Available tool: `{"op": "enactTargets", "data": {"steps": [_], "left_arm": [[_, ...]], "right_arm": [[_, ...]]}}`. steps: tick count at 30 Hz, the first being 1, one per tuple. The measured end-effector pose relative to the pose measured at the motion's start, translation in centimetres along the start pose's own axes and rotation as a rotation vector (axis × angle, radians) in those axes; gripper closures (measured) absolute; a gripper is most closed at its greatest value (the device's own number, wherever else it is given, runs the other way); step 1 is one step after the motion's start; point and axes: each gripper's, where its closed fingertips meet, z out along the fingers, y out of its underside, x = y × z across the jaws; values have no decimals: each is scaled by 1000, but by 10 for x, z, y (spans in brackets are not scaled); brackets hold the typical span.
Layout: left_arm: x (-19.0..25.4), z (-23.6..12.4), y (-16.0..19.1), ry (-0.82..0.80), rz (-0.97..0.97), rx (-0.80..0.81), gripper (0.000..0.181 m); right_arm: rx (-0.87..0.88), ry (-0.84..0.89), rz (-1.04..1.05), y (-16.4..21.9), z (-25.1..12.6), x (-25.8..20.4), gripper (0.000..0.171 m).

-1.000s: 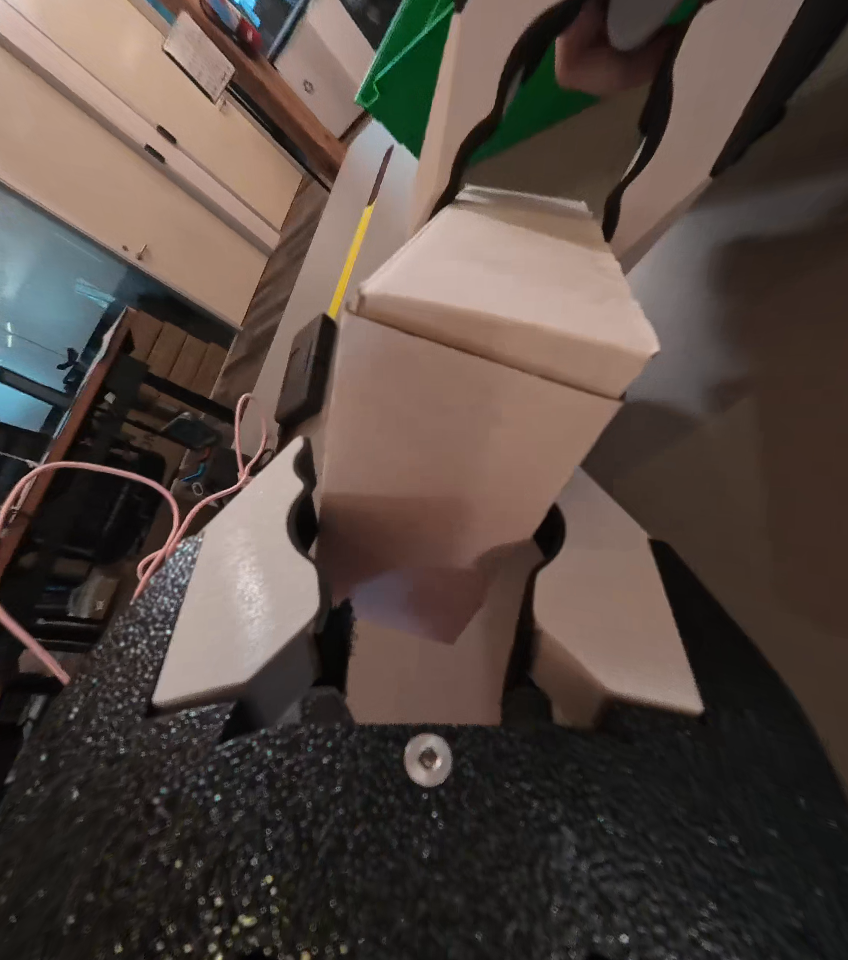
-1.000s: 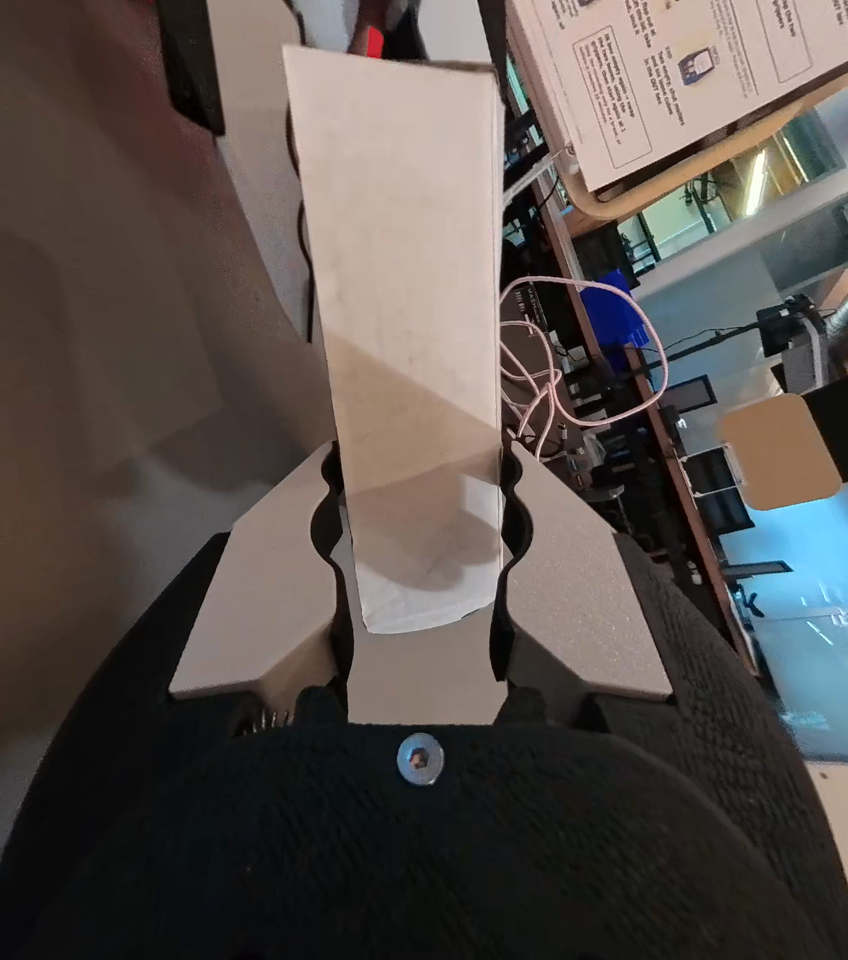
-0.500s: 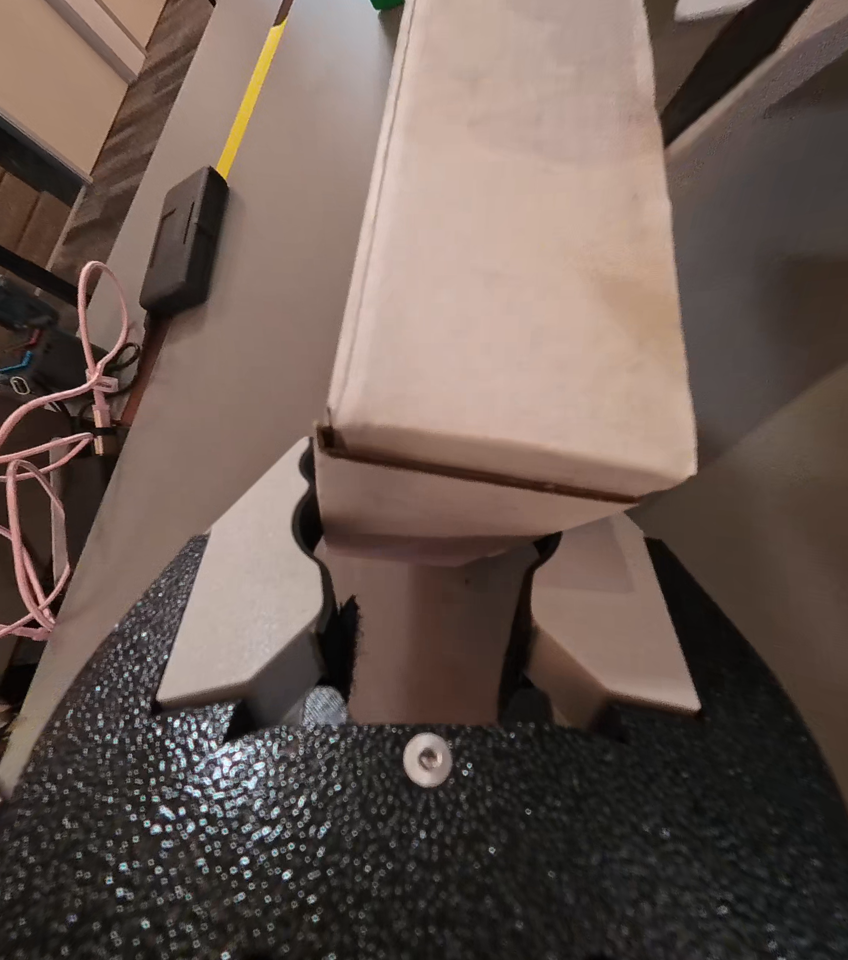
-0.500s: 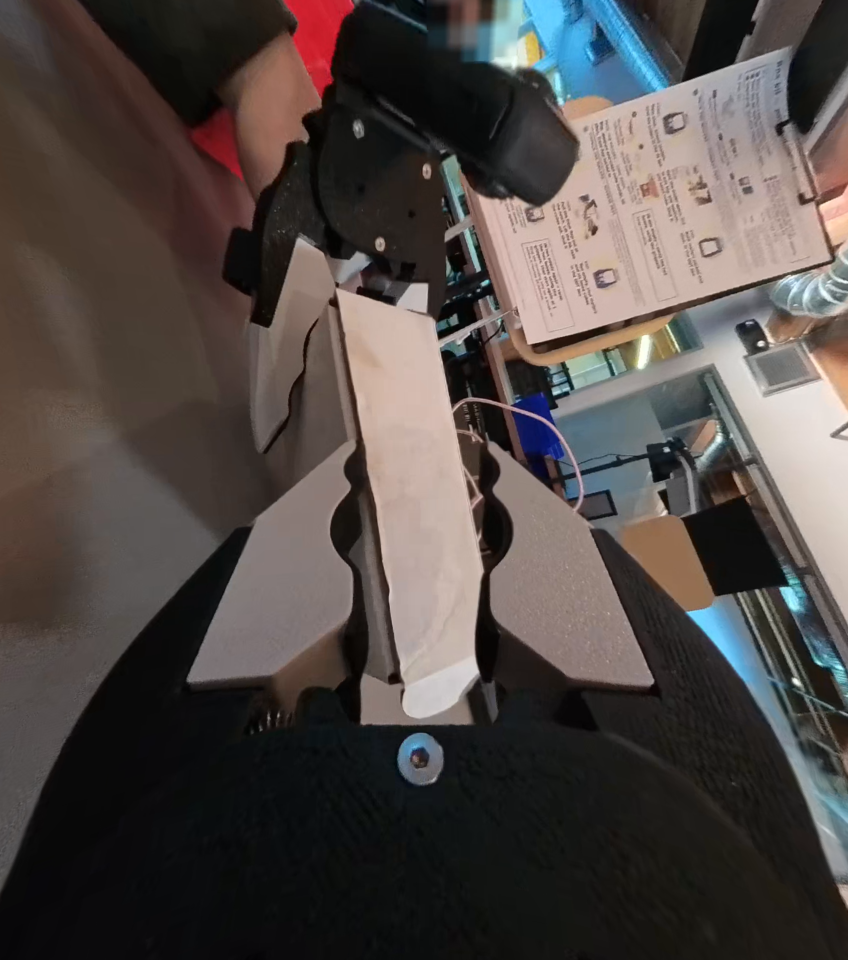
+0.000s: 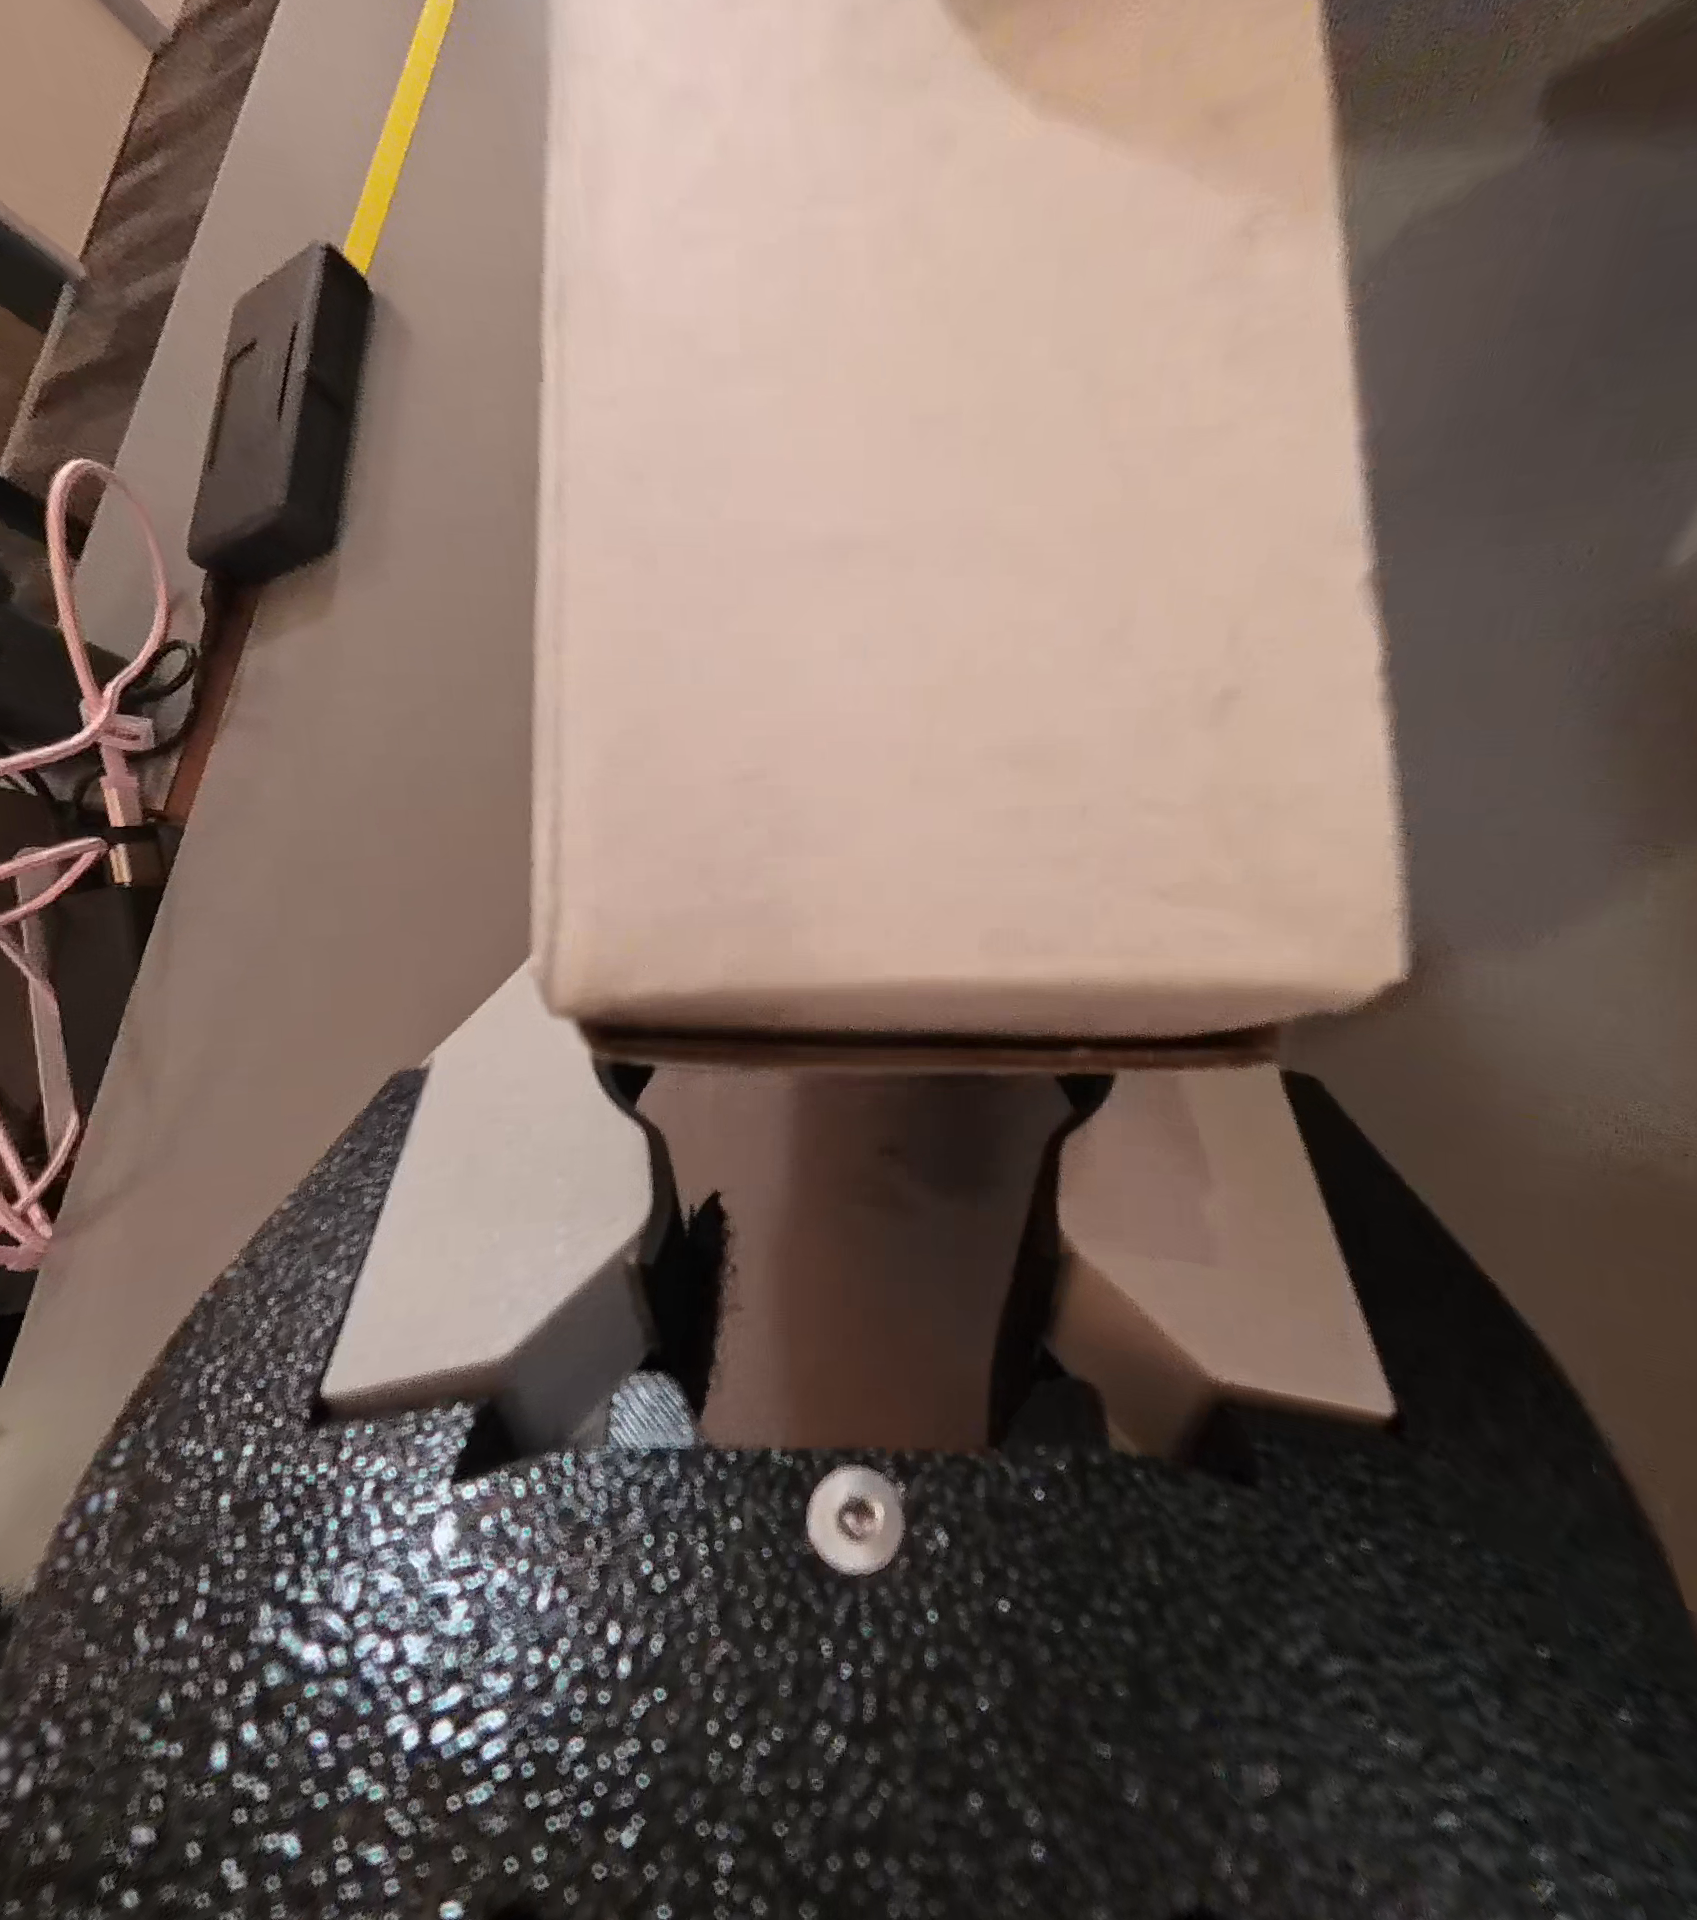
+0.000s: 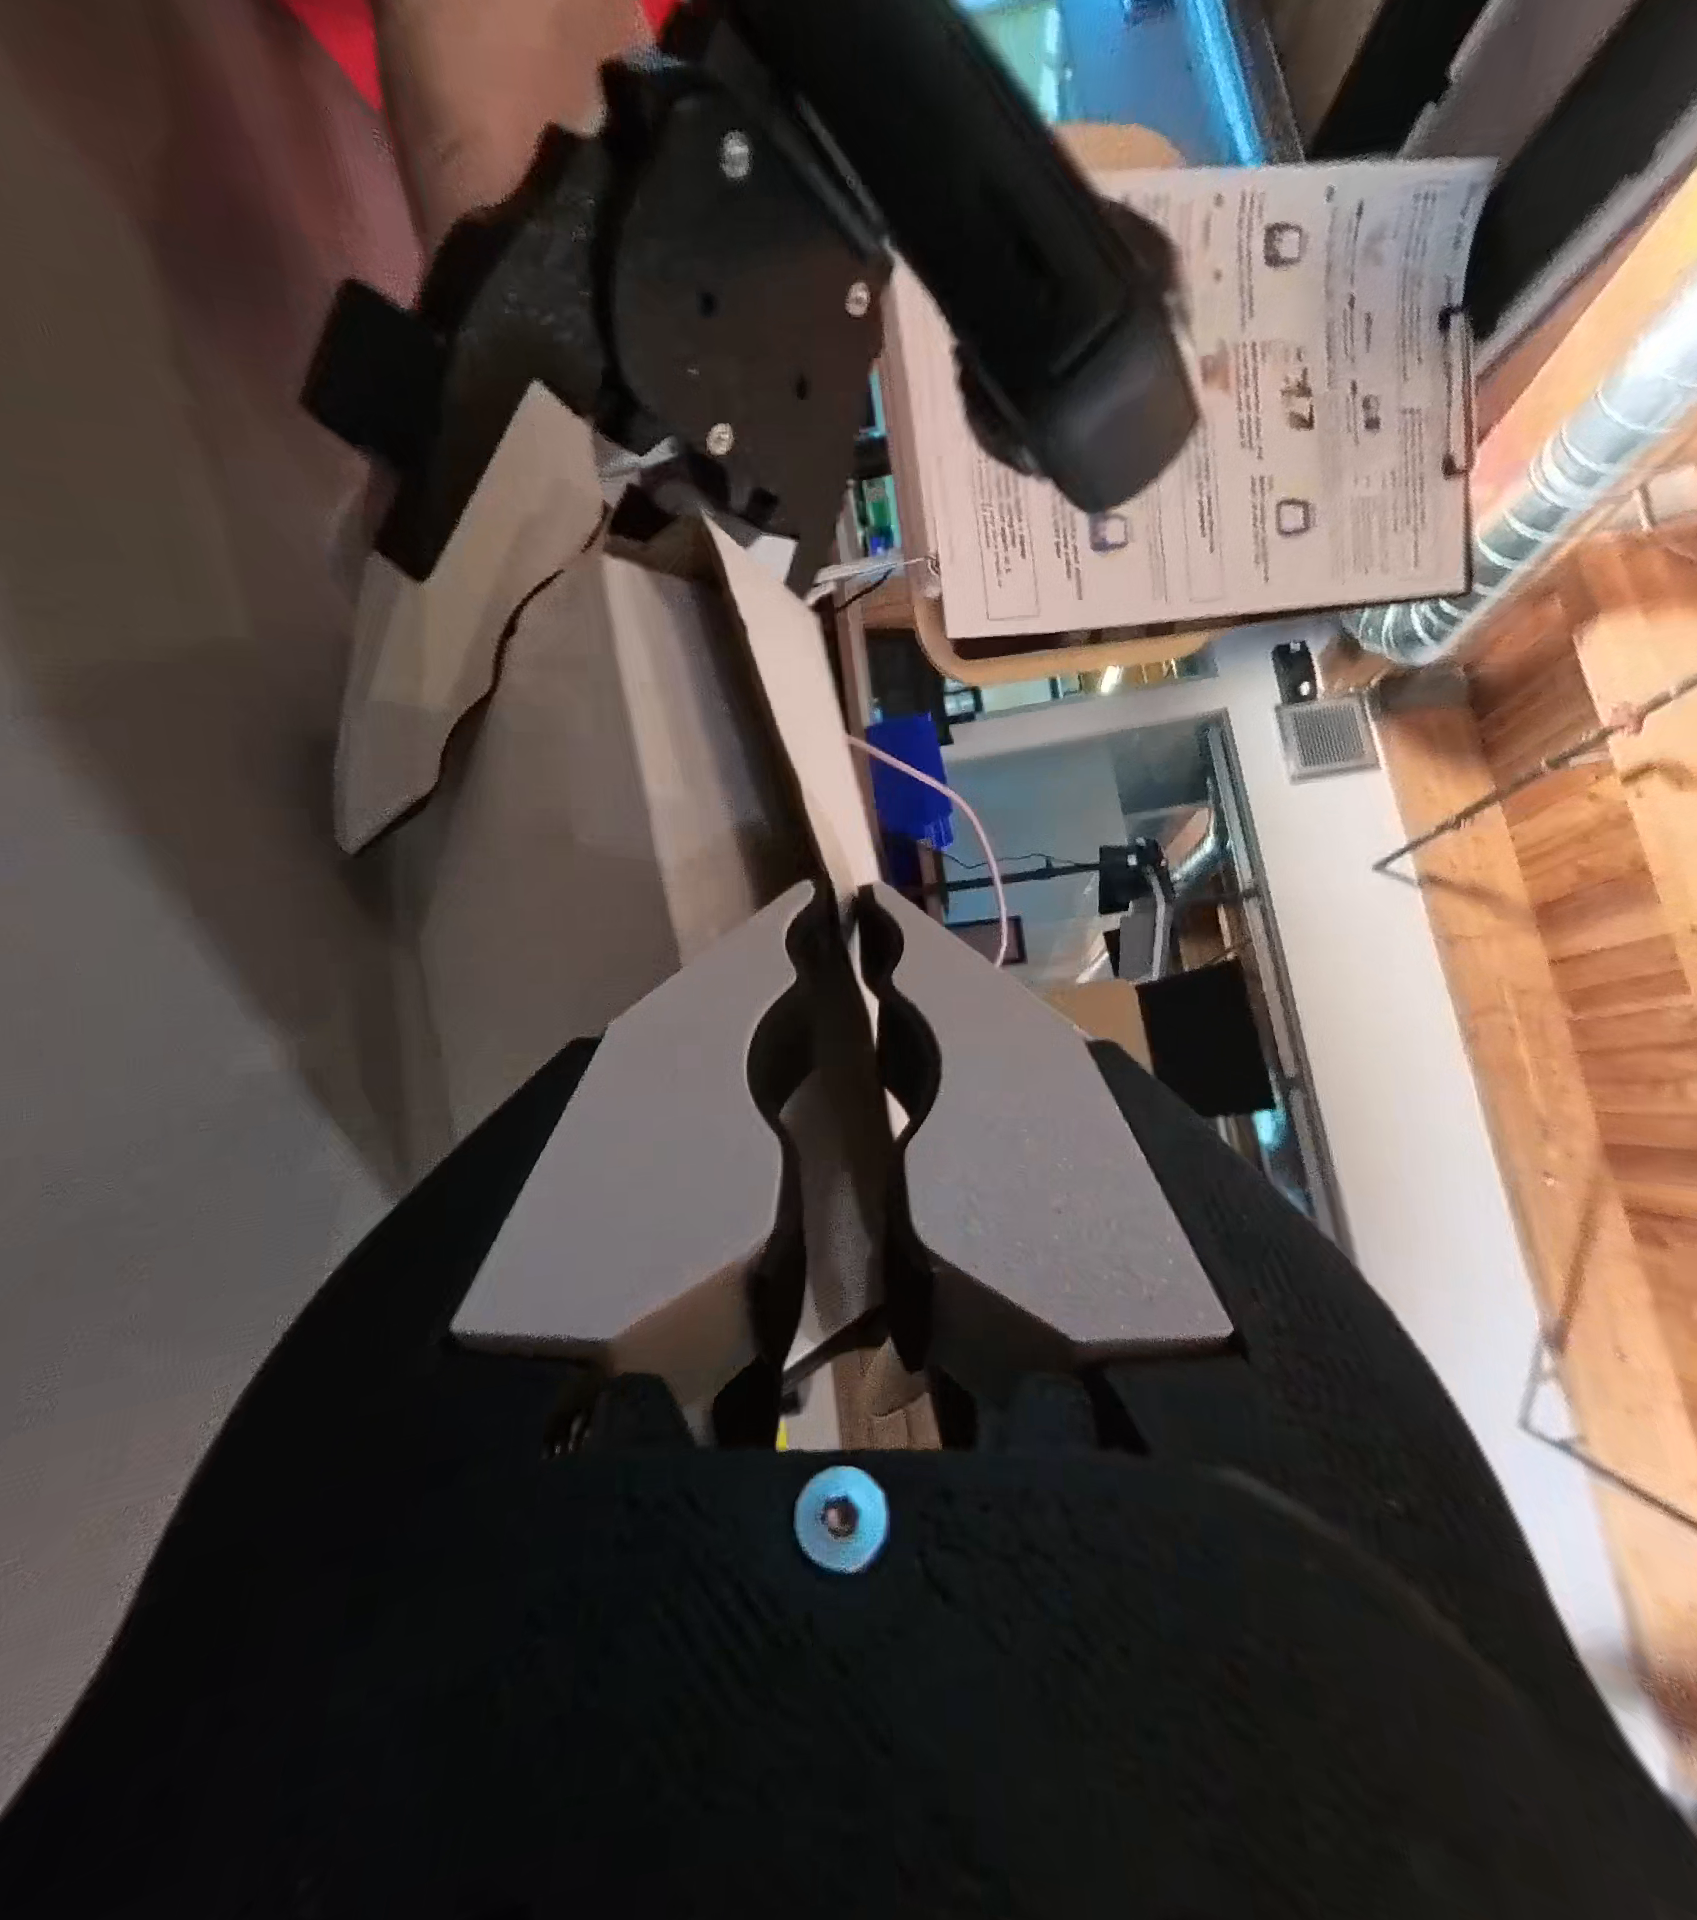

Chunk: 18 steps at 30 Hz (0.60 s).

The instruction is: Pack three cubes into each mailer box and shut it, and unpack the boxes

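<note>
A pale cardboard mailer box [image 5: 958, 571] is shut and stretches away from me over the grey table [image 5: 356, 831]. My left gripper [image 5: 854, 1081] is shut on the box's near end, which covers its fingertips. In the right wrist view the same box shows edge-on as a thin white strip [image 6: 802, 707]. My right gripper [image 6: 839, 904] is nearly closed on that thin cardboard edge. The left gripper's black body [image 6: 719, 312] and one grey finger [image 6: 428, 675] hold the far end. No cubes are in view.
A small black device [image 5: 278, 384] and a yellow strip [image 5: 397, 135] lie by the table's left edge. Pink cables [image 5: 2, 831] hang beyond it. A clipboard with a printed sheet [image 6: 1291, 395] stands behind, and a red sleeve [image 6: 387, 52] shows at the top.
The box has swung from tilted up to lying along the table. My right gripper's jaws have narrowed from a wide panel to a thin edge. The left gripper's hold is unchanged.
</note>
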Motion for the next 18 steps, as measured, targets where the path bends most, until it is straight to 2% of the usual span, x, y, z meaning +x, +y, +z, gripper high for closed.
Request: {"op": "enactTargets", "data": {"steps": [1, 6, 13, 16, 18], "left_arm": [[-2, 1, 1, -16, 14, -7, 105], [-22, -1, 3, -205, 217, -15, 104], [-47, -12, 7, -459, 474, -11, 104], [-41, -13, 4, -436, 405, 72, 100], [-36, -14, 3, -407, 304, 110, 85]], "right_arm": [[-7, 37, 37, 1, 0, 8, 169], [-23, -12, 214, 2, -2, 16, 166], [-77, -212, 481, 1, 0, 8, 167], [-85, -235, 519, 1, 3, 12, 168], [-120, -203, 474, 4, 6, 16, 170]]}}
